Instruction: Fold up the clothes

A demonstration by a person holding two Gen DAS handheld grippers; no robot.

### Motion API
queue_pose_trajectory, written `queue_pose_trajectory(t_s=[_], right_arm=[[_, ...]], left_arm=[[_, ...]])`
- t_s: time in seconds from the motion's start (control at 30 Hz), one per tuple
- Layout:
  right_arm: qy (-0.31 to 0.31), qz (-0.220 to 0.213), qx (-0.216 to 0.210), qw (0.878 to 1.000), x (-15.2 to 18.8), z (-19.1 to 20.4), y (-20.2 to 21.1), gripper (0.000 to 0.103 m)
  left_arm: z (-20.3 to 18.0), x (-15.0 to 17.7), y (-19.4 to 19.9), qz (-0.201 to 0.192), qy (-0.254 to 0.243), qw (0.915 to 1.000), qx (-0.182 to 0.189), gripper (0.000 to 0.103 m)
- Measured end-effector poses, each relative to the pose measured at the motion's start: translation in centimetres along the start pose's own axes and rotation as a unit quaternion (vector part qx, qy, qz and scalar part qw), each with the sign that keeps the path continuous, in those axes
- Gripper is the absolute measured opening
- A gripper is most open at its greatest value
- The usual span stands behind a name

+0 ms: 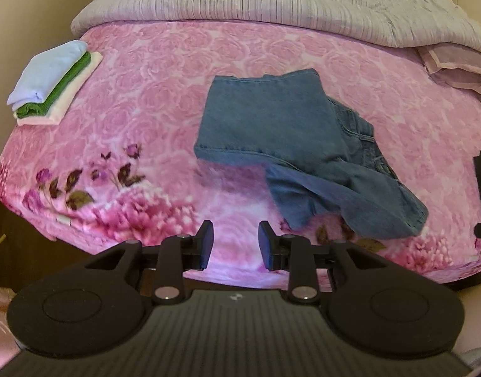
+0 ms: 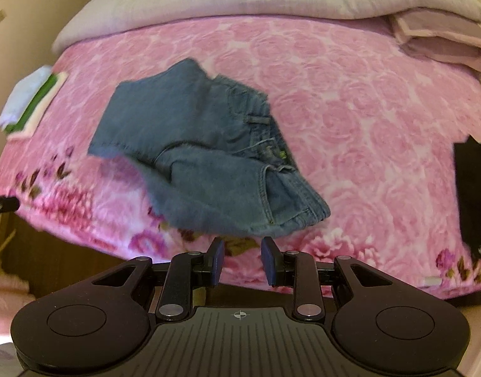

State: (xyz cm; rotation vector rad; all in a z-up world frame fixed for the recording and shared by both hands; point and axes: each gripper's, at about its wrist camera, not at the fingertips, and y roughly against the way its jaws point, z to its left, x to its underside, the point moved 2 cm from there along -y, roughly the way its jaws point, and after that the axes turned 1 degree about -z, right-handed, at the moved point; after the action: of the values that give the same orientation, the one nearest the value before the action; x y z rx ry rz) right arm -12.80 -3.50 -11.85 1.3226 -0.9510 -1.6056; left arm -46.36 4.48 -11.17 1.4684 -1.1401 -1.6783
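A pair of blue denim jeans (image 1: 290, 144) lies loosely folded and rumpled on the pink floral bedspread (image 1: 152, 72); it also shows in the right wrist view (image 2: 190, 154). My left gripper (image 1: 236, 245) is open and empty, held above the bed's near edge, left of the jeans' lower hem. My right gripper (image 2: 243, 260) is open and empty, just in front of the jeans' near hem, above the bed edge. Neither gripper touches the jeans.
A stack of folded clothes (image 1: 52, 84), light blue, green and white, sits at the bed's far left; it also shows in the right wrist view (image 2: 30, 103). A grey quilt (image 1: 272, 0) lies along the back. A black garment (image 2: 474, 194) lies at the right edge.
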Motion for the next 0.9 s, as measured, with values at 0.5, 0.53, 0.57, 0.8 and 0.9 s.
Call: queue_pose_trajectory(t_s=[0.5, 0.53, 0.57, 0.8, 0.9], right_arm=[[-0.294, 0.003, 0.020, 0.956, 3.2, -3.7, -3.8, 0.033], [-0.313, 0.004, 0.019, 0.950, 3.7, -4.2, -4.0, 0.034], [-0.332, 0.005, 0.019, 0.943, 4.3, -4.7, -4.2, 0.035], [-0.417, -0.020, 0.015, 0.909, 4.8, -7.9, -5.4, 0.055], [-0.412, -0.012, 0.019, 0.911, 3.8, -9.0, -6.5, 0.056]], left_arm=[[5.8, -3.2, -9.1, 0.074, -0.008, 0.9958, 0.053, 0.028], [6.0, -3.3, -9.4, 0.078, -0.007, 0.9956, 0.052, 0.028], [6.1, -3.3, -9.7, 0.080, -0.006, 0.9954, 0.053, 0.028], [6.2, -3.3, -11.1, 0.095, 0.006, 0.9942, 0.049, 0.028], [5.9, -3.5, -11.0, 0.094, 0.018, 0.9944, 0.045, 0.028]])
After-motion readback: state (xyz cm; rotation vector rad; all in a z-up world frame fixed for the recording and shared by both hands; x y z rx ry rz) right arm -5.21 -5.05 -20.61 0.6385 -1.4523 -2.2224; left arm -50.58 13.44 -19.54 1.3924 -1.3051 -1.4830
